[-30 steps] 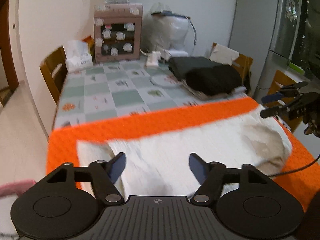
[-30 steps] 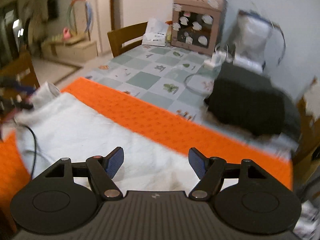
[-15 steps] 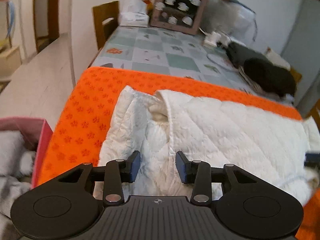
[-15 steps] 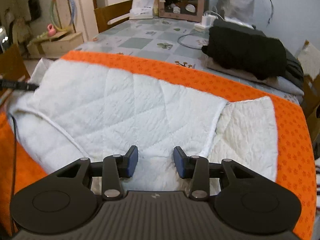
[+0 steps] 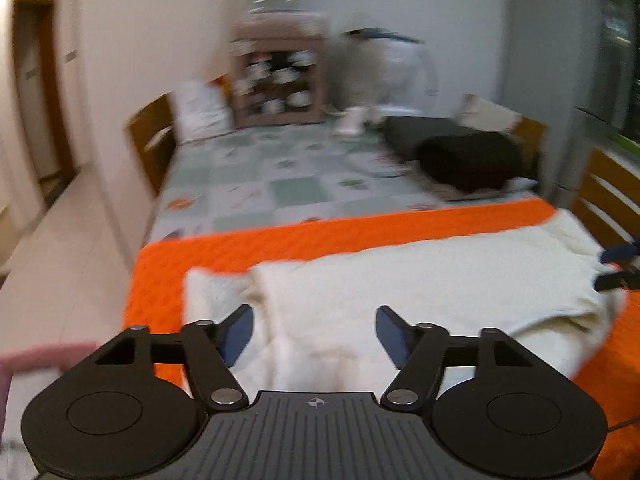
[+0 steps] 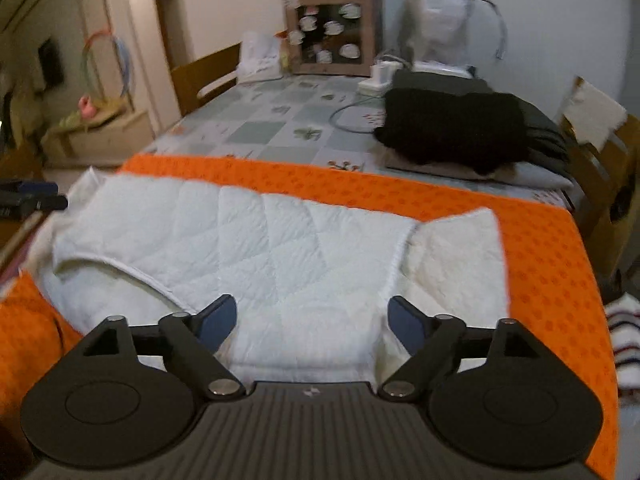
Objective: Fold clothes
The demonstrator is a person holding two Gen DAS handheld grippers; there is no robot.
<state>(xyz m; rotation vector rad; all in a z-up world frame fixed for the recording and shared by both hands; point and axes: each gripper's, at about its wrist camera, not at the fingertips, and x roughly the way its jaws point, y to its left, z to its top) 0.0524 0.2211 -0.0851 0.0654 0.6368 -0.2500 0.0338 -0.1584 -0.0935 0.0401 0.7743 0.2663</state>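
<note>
Left wrist view first: your left claw (image 5: 315, 330) is spread wide with nothing between the fingers, hanging just over the near edge of the white quilted jacket (image 5: 420, 292). The jacket lies flat on the orange mat (image 5: 280, 242) that covers the near end of the bench (image 5: 256, 192). Picture's pretty blurry, but you can make out a pile of dark folded clothes (image 5: 464, 152) further back on the right, well apart from the jacket. Your other claw's tips poke in at the right edge by the jacket's far end.

Right wrist view: your right claw (image 6: 311, 320) is spread open too, empty, sitting just above the jacket (image 6: 248, 240), which sprawls across the mat (image 6: 536, 264). One flap (image 6: 456, 260) shows its fleecy side on the right. Dark clothes (image 6: 452, 128) sit behind on the checkered tablecloth (image 6: 264, 128), next to a cardboard box (image 6: 332, 28).
</note>
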